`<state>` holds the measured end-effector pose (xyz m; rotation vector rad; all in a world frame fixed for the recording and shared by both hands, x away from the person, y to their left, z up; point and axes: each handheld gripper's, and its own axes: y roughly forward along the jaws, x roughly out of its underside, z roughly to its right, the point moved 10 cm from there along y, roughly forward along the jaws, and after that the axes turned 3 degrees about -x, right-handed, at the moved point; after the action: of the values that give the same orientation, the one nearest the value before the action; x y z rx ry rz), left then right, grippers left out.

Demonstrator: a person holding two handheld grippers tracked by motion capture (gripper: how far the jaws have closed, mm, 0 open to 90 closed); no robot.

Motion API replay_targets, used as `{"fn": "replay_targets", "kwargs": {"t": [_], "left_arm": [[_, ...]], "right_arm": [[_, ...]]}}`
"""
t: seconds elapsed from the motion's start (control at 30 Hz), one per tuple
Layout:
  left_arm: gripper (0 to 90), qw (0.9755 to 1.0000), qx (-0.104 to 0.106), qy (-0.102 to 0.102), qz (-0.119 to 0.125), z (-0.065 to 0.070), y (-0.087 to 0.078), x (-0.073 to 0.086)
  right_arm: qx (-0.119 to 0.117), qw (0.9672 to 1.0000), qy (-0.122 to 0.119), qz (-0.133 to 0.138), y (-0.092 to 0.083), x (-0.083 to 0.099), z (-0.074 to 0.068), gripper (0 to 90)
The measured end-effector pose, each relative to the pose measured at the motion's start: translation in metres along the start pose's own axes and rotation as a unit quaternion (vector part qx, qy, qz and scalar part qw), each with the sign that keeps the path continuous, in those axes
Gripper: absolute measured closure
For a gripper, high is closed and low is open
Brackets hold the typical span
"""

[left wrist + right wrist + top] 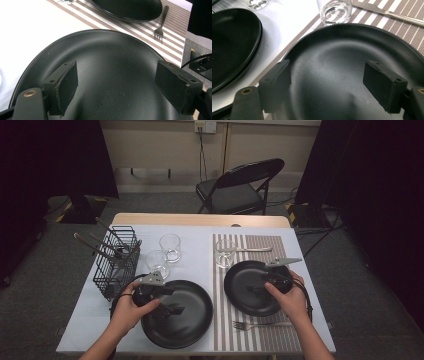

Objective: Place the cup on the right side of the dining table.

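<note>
Plates [177,320]: two; glasses [170,247]: three

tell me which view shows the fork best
The left gripper view: the fork lies close and sharp on the striped placemat, tines and handle plain, beside the far black plate. The high view shows it small and dim at the placemat's near edge, below that plate.

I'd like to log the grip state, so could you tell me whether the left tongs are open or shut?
Open. The left tongs hover over the left plate with jaws wide apart, nothing between them.
</note>
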<state>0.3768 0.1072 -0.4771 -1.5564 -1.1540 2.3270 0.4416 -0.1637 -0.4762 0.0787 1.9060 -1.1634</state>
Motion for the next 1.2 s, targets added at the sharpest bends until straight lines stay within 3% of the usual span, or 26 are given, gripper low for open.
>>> {"fn": "replay_targets", "kwargs": {"t": [1.2], "left_arm": [[18.5,1.0,0.003,-0.001,-0.001,0.001,0.002,0.0]], "right_arm": [[0.0,0.9999,-0.004,-0.012,-0.01,0.033,-0.004,21.9]]}}
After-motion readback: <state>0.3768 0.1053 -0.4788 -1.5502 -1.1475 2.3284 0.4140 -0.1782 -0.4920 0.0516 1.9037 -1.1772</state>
